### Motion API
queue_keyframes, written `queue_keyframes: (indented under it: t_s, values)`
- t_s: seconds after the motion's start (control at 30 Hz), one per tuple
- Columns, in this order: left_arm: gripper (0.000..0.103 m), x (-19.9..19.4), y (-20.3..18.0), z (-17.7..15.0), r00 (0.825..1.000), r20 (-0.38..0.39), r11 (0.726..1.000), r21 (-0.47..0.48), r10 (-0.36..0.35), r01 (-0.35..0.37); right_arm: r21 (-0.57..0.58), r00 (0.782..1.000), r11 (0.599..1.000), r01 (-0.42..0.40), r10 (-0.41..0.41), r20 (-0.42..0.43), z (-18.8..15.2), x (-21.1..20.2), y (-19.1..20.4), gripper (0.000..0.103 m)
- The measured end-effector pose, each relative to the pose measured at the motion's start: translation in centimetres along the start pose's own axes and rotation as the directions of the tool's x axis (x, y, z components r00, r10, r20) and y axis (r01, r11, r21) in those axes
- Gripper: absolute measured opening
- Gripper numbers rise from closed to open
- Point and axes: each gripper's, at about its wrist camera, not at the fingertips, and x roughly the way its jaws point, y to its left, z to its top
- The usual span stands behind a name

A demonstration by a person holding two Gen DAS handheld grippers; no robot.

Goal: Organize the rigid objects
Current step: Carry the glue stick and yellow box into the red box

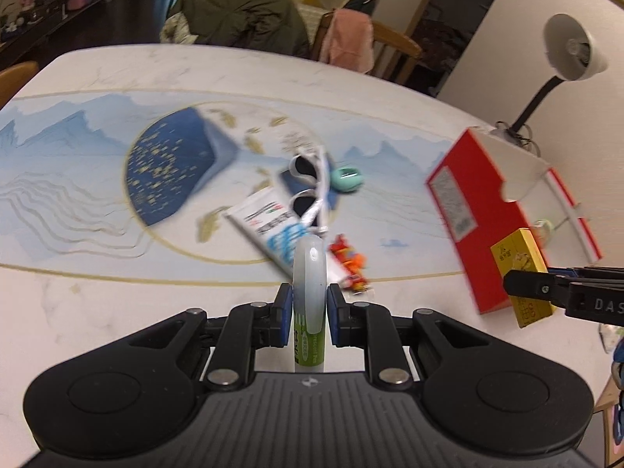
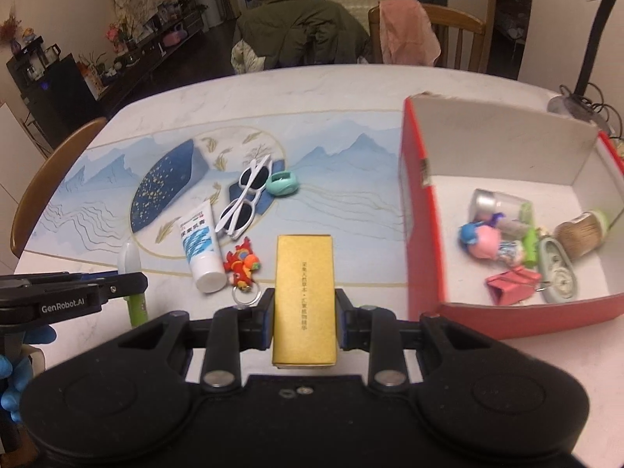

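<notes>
Transfer step: left gripper point(image 1: 309, 306) clamps the translucent green-labelled correction pen point(image 1: 309, 296), right gripper point(image 2: 305, 319) clamps the flat gold cardboard box point(image 2: 304, 296); next, carry both over the open red cardboard box point(image 2: 423, 234) at the table's right edge.

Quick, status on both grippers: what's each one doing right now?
Left gripper: shut on the green-and-white tube, held clear of the table.
Right gripper: shut on the gold box, beside the red box.
</notes>
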Motion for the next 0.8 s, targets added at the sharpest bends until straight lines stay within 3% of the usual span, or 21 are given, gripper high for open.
queue_keyframes:
  t_s: [0.43,0.8]
  values:
    - [0.018,-0.7,-8.9,2.9,0.993,0.045,0.992,0.080,-0.105,0.102,0.073,0.986,0.990,0.117,-0.125,0.113,1.7,-3.9,-9.9,0.028]
    - [0.018,-2.1,-16.9,7.2,0.974,0.083,0.972,0.120,-0.210,0.200,0.128,0.974,0.974,0.188,-0.201,0.102,2.8,-2.5,-18.9,0.028]
